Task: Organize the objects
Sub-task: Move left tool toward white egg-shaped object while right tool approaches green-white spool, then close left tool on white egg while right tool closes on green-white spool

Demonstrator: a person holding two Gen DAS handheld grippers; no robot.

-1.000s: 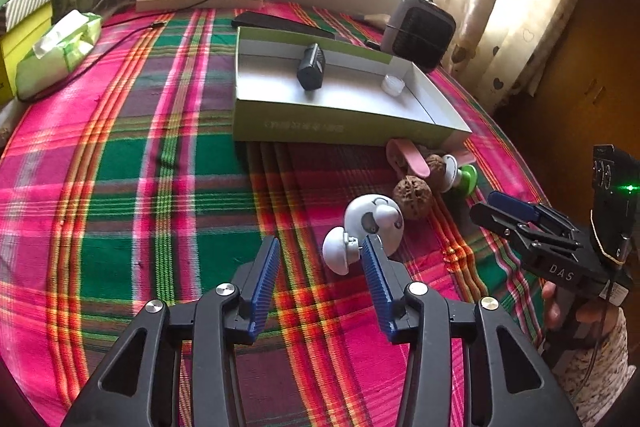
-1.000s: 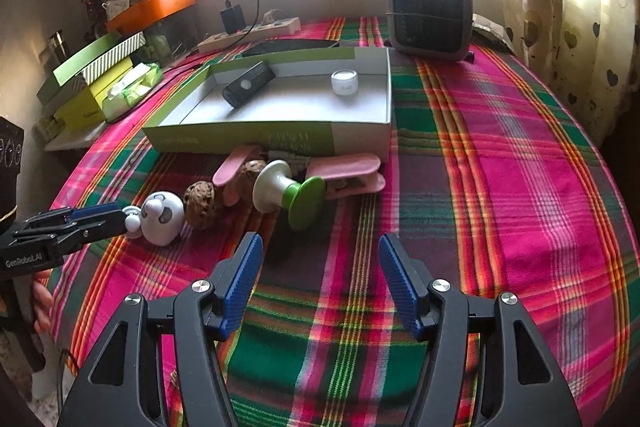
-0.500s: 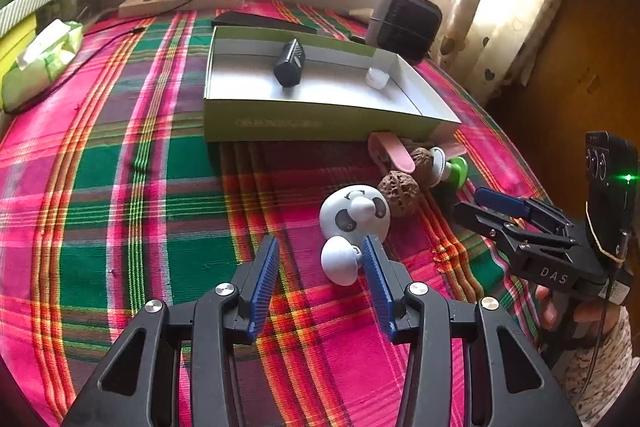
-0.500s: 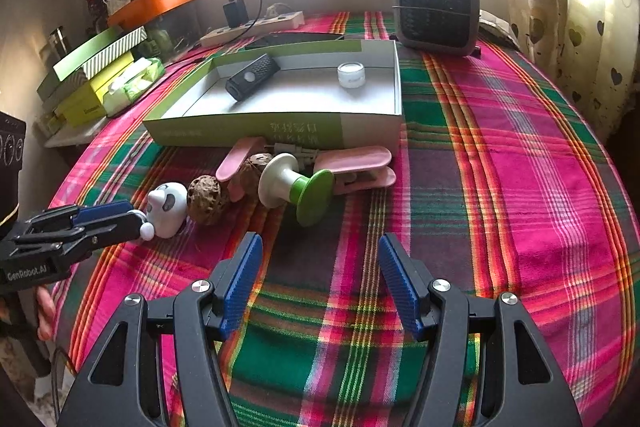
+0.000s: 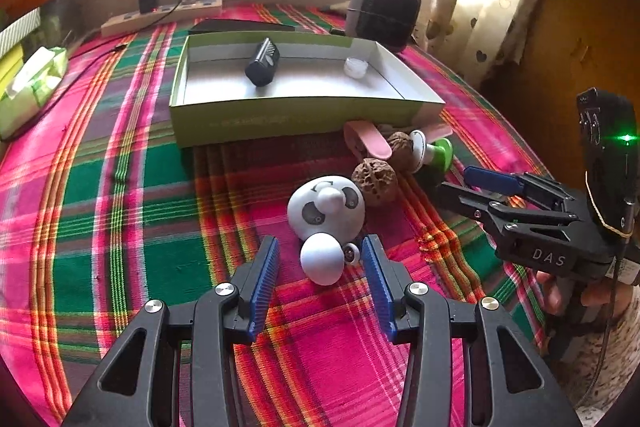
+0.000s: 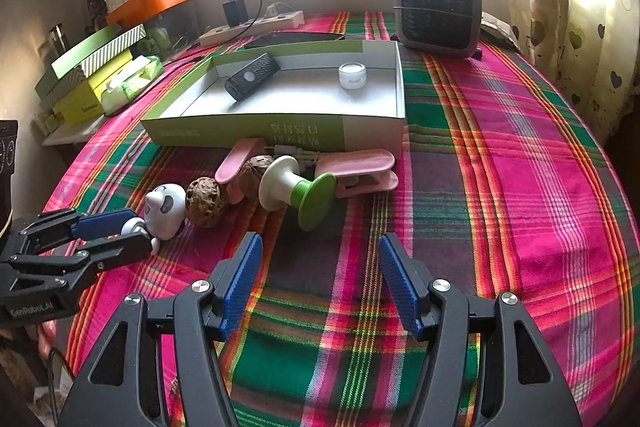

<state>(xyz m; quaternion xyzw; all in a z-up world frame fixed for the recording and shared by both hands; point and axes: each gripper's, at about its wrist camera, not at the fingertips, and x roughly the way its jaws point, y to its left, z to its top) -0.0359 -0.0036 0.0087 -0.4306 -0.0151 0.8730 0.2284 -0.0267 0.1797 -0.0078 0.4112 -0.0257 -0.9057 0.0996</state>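
Box at frame centre holds two items; five lie outside; left gripper, jaws apart, straddles panda toy; right gripper gapes, empty.

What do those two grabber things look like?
Both grippers are black frames with silver bolts and ribbed blue finger pads. The left gripper reads "GenRobot.AI" on its side; the right gripper reads "DAS" and carries a black box with a green light and a thin cable.
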